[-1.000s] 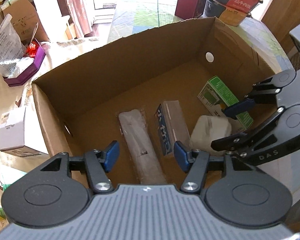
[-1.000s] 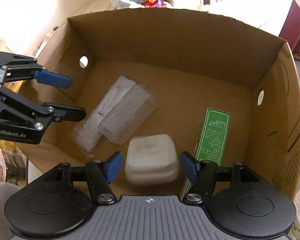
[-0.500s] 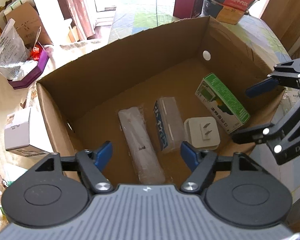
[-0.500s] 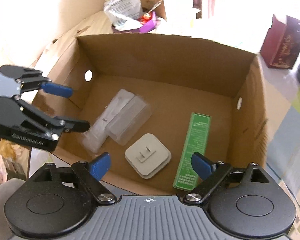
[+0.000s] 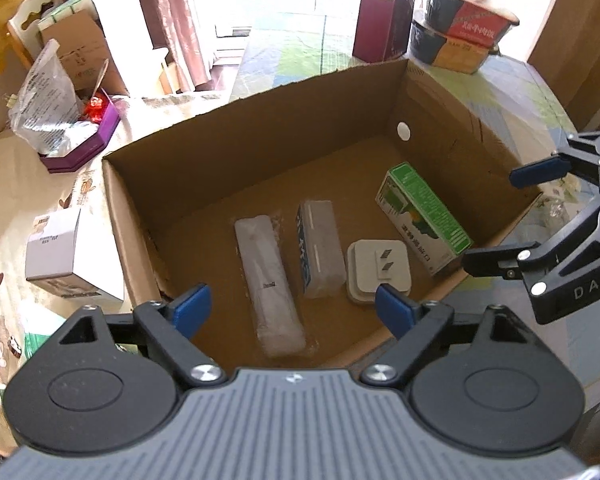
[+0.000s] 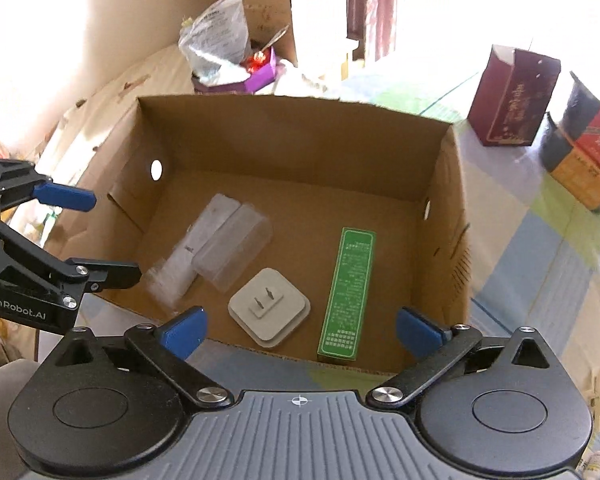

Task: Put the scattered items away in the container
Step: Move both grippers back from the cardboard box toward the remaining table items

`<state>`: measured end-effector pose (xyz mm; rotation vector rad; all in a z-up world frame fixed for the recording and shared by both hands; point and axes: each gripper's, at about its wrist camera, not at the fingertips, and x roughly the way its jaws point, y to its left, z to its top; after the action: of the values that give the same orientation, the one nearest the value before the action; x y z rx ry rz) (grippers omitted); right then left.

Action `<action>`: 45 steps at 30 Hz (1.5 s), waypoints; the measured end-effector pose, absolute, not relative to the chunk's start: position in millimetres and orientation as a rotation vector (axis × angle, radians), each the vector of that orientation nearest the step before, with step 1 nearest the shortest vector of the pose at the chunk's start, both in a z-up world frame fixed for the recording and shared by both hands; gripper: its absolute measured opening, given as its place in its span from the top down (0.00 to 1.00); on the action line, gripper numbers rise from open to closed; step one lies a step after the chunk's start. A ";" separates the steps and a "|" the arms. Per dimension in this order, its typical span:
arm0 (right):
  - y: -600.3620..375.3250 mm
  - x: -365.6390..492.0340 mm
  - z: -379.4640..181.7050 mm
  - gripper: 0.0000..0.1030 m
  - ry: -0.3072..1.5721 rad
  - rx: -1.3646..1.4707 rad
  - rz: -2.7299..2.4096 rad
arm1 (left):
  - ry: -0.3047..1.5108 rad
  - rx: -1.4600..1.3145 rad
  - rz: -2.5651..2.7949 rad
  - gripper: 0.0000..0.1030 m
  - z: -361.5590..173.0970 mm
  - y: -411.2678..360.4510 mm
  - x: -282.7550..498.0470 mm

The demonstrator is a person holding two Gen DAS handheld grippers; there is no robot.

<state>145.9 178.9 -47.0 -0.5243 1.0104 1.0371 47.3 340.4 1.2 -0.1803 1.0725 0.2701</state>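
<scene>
An open cardboard box (image 5: pixel 260 128) (image 6: pixel 452 184) holds several items on its floor: a white plug adapter (image 5: pixel 378 272) (image 6: pixel 270 308), a green carton (image 5: pixel 422 216) (image 6: pixel 348 292), a clear-wrapped blue box (image 5: pixel 320 248) (image 6: pixel 232 252) and a long white wrapped pack (image 5: pixel 270 288) (image 6: pixel 192 248). My left gripper (image 5: pixel 294 306) (image 6: pixel 96 236) is open above the box's near left edge, holding nothing. My right gripper (image 6: pixel 300 330) (image 5: pixel 512 216) is open and empty above the near right rim, over the adapter.
A white carton (image 5: pixel 56 256) lies on the tablecloth left of the box. A purple tray with a plastic bag (image 5: pixel 64 128) (image 6: pixel 228 60) sits beyond it. A maroon box (image 5: pixel 380 24) (image 6: pixel 512 100) and stacked bowls (image 5: pixel 460 28) (image 6: pixel 584 148) stand behind the box.
The right gripper opened, and the white adapter it had been closed around now lies flat on the box floor. Both grippers have risen and pulled back from the box.
</scene>
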 end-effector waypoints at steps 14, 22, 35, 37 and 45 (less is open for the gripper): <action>138.9 121.5 -18.8 0.00 0.971 -0.439 0.986 | 1.003 -0.203 0.312 0.14 39.2 309.6 14.5; 119.2 105.7 -2.2 0.00 0.958 -0.385 0.976 | 0.965 -0.227 0.320 0.14 55.4 292.2 -4.2; 84.6 81.0 18.3 0.00 0.911 -0.334 0.936 | 0.926 -0.229 0.315 0.14 70.3 258.3 -28.6; 77.7 76.6 20.8 0.00 0.905 -0.324 0.932 | 0.921 -0.234 0.311 0.14 71.8 253.4 -31.5; 51.6 59.0 27.8 0.00 0.878 -0.307 0.917 | 0.904 -0.246 0.312 0.11 78.8 234.5 -44.2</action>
<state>59.0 51.6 27.8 -0.3073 0.8781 0.9167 -44.2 234.5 78.8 -0.2459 0.9039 0.3118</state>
